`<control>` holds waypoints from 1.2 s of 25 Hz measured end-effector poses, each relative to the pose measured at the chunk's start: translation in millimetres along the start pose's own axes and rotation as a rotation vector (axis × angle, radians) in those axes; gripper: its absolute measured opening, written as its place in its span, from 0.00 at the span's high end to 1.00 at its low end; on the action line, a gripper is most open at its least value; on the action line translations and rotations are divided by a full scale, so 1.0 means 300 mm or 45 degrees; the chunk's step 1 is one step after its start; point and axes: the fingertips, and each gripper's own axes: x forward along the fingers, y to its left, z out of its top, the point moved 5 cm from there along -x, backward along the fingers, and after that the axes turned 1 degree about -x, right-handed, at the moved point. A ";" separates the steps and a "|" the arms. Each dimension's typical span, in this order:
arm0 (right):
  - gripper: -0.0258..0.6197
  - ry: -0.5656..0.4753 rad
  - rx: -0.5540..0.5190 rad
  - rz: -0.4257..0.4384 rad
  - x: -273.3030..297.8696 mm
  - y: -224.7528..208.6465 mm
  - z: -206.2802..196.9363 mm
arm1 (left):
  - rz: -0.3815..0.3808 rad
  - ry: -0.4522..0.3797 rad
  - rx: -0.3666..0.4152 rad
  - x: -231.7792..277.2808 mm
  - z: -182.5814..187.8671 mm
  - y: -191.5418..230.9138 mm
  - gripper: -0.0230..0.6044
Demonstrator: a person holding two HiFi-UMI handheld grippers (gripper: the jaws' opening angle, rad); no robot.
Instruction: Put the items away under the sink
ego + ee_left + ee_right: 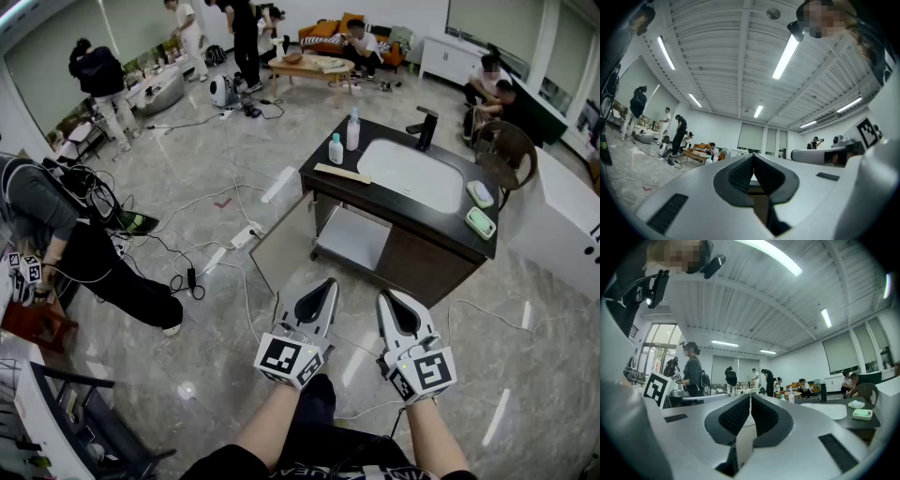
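Observation:
The sink cabinet has a black top (pixel 330 161) with a white basin (pixel 412 174) and a black tap (pixel 427 126). On the top stand two bottles (pixel 336 148) (pixel 353 129), with a flat wooden strip (pixel 341 173) in front of them. A white pad (pixel 480 193) and a green one (pixel 481 222) lie to the basin's right. Below is an open white shelf (pixel 354 239). My left gripper (pixel 326 286) and right gripper (pixel 389 298) are both shut and empty, side by side over the floor short of the cabinet. In their own views the jaws meet, left gripper (pixel 753 157), right gripper (pixel 750 397).
A grey panel (pixel 281 246) lies or hangs at the cabinet's left, beside a power strip (pixel 246 235) and cables across the floor. A person (pixel 75 244) stands at the left. A chair (pixel 511 150) and a white unit (pixel 562 225) are at the right, with more people at the back.

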 end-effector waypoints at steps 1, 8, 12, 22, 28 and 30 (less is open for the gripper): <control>0.90 0.000 -0.004 0.005 0.040 -0.015 -0.004 | 0.000 0.001 0.000 0.029 -0.004 0.033 0.95; 0.90 0.023 -0.003 0.011 0.295 -0.105 -0.030 | 0.005 0.018 -0.024 0.195 -0.024 0.242 0.95; 0.90 0.042 0.003 0.017 0.420 -0.135 -0.044 | -0.005 0.039 -0.031 0.272 -0.033 0.338 0.95; 0.90 0.070 0.018 0.043 0.612 -0.208 -0.091 | -0.063 0.059 -0.053 0.426 -0.057 0.472 0.95; 0.90 0.112 -0.007 0.100 0.690 -0.248 -0.121 | -0.066 0.073 -0.072 0.493 -0.089 0.525 0.95; 0.90 0.121 -0.006 0.107 0.722 -0.272 -0.132 | -0.048 0.080 -0.076 0.519 -0.103 0.550 0.95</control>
